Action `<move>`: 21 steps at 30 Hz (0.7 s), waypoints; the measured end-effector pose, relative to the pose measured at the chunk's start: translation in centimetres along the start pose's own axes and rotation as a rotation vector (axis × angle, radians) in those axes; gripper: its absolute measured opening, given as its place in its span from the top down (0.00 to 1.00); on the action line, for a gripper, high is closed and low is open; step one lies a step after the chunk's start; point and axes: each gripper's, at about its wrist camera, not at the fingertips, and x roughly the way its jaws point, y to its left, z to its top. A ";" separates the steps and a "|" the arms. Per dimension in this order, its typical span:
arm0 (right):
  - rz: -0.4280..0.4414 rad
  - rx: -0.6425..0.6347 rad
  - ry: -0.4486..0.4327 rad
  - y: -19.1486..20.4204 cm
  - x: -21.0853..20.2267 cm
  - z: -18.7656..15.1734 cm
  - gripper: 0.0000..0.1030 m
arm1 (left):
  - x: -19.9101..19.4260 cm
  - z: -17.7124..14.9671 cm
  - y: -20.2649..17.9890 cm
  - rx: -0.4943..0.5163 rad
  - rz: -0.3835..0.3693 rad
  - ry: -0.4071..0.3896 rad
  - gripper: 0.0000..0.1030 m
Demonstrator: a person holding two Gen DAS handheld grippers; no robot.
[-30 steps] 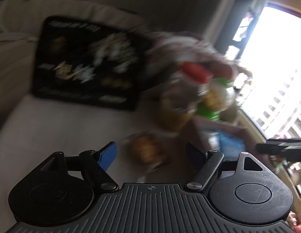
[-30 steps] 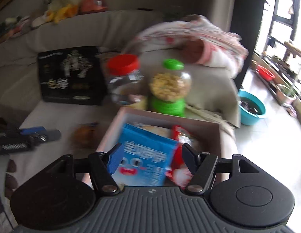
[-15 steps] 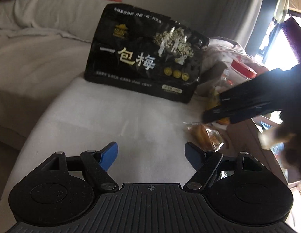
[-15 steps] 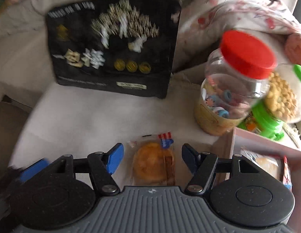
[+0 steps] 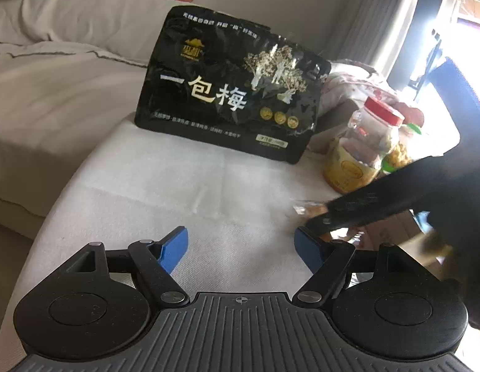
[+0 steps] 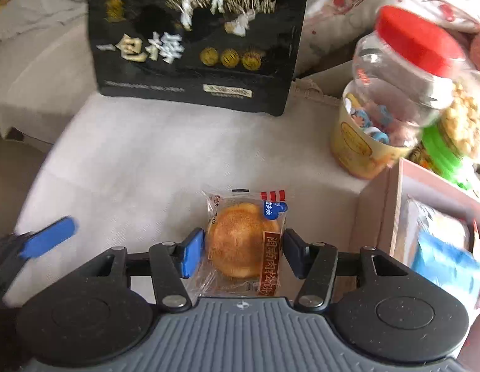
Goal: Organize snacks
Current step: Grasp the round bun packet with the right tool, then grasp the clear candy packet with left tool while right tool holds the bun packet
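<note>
**Closing on the wrapped pastry**

I work over a pale cushioned surface beside a grey sofa. Largest on it is the black snack bag, standing upright at the back. To its right stands the red-lidded jar, with a green-lidded jar just behind it, and the pink box sits at the right edge, a blue packet already inside.

The step in hand, as I judge it, is picking up the last loose item: the wrapped pastry, lying flat on the surface just left of the box. My right claw points steeply down with the pastry between its jaws, and they are closing. The pads look level with the wrapper's sides; I cannot say they press yet, so I count it as not yet gripped.

My left claw hangs released over bare surface, holding nothing.

Next I should finish the squeeze gently, since the pastry looks soft, then lift and carry it right into the box.
</note>
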 end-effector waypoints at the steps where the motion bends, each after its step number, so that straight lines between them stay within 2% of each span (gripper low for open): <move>1: 0.023 0.000 -0.022 0.0 -1.3 -0.6 0.46 | 0.1 0.0 0.0 0.004 0.002 0.005 0.25; 2: 0.043 -0.001 -0.047 0.0 -2.5 -1.3 0.46 | 0.2 -0.1 -0.1 0.008 0.003 0.010 0.28; 4: 0.083 -0.021 -0.106 -0.1 -5.7 -3.1 0.46 | 0.4 -0.2 -0.2 0.019 0.006 0.019 0.42; 7: 0.119 -0.064 -0.186 -0.7 -9.9 -6.9 0.46 | 0.5 -0.2 -0.4 0.020 -0.024 0.015 0.45; 10: 0.113 -0.092 -0.207 -2.2 -12.7 -11.7 0.46 | 0.5 0.1 -1.0 0.015 -0.113 0.006 0.45; 14: 0.107 -0.062 -0.167 -4.1 -14.0 -17.5 0.46 | 1.8 1.0 -3.0 0.036 -0.230 0.078 0.45; 17: 0.088 -0.007 -0.138 -5.5 -13.3 -21.4 0.46 | 3.4 1.8 -5.1 0.080 -0.243 0.093 0.45; 21: -0.019 0.086 -0.168 -7.4 -11.9 -23.8 0.46 | 5.8 2.5 -7.6 0.151 -0.251 0.133 0.45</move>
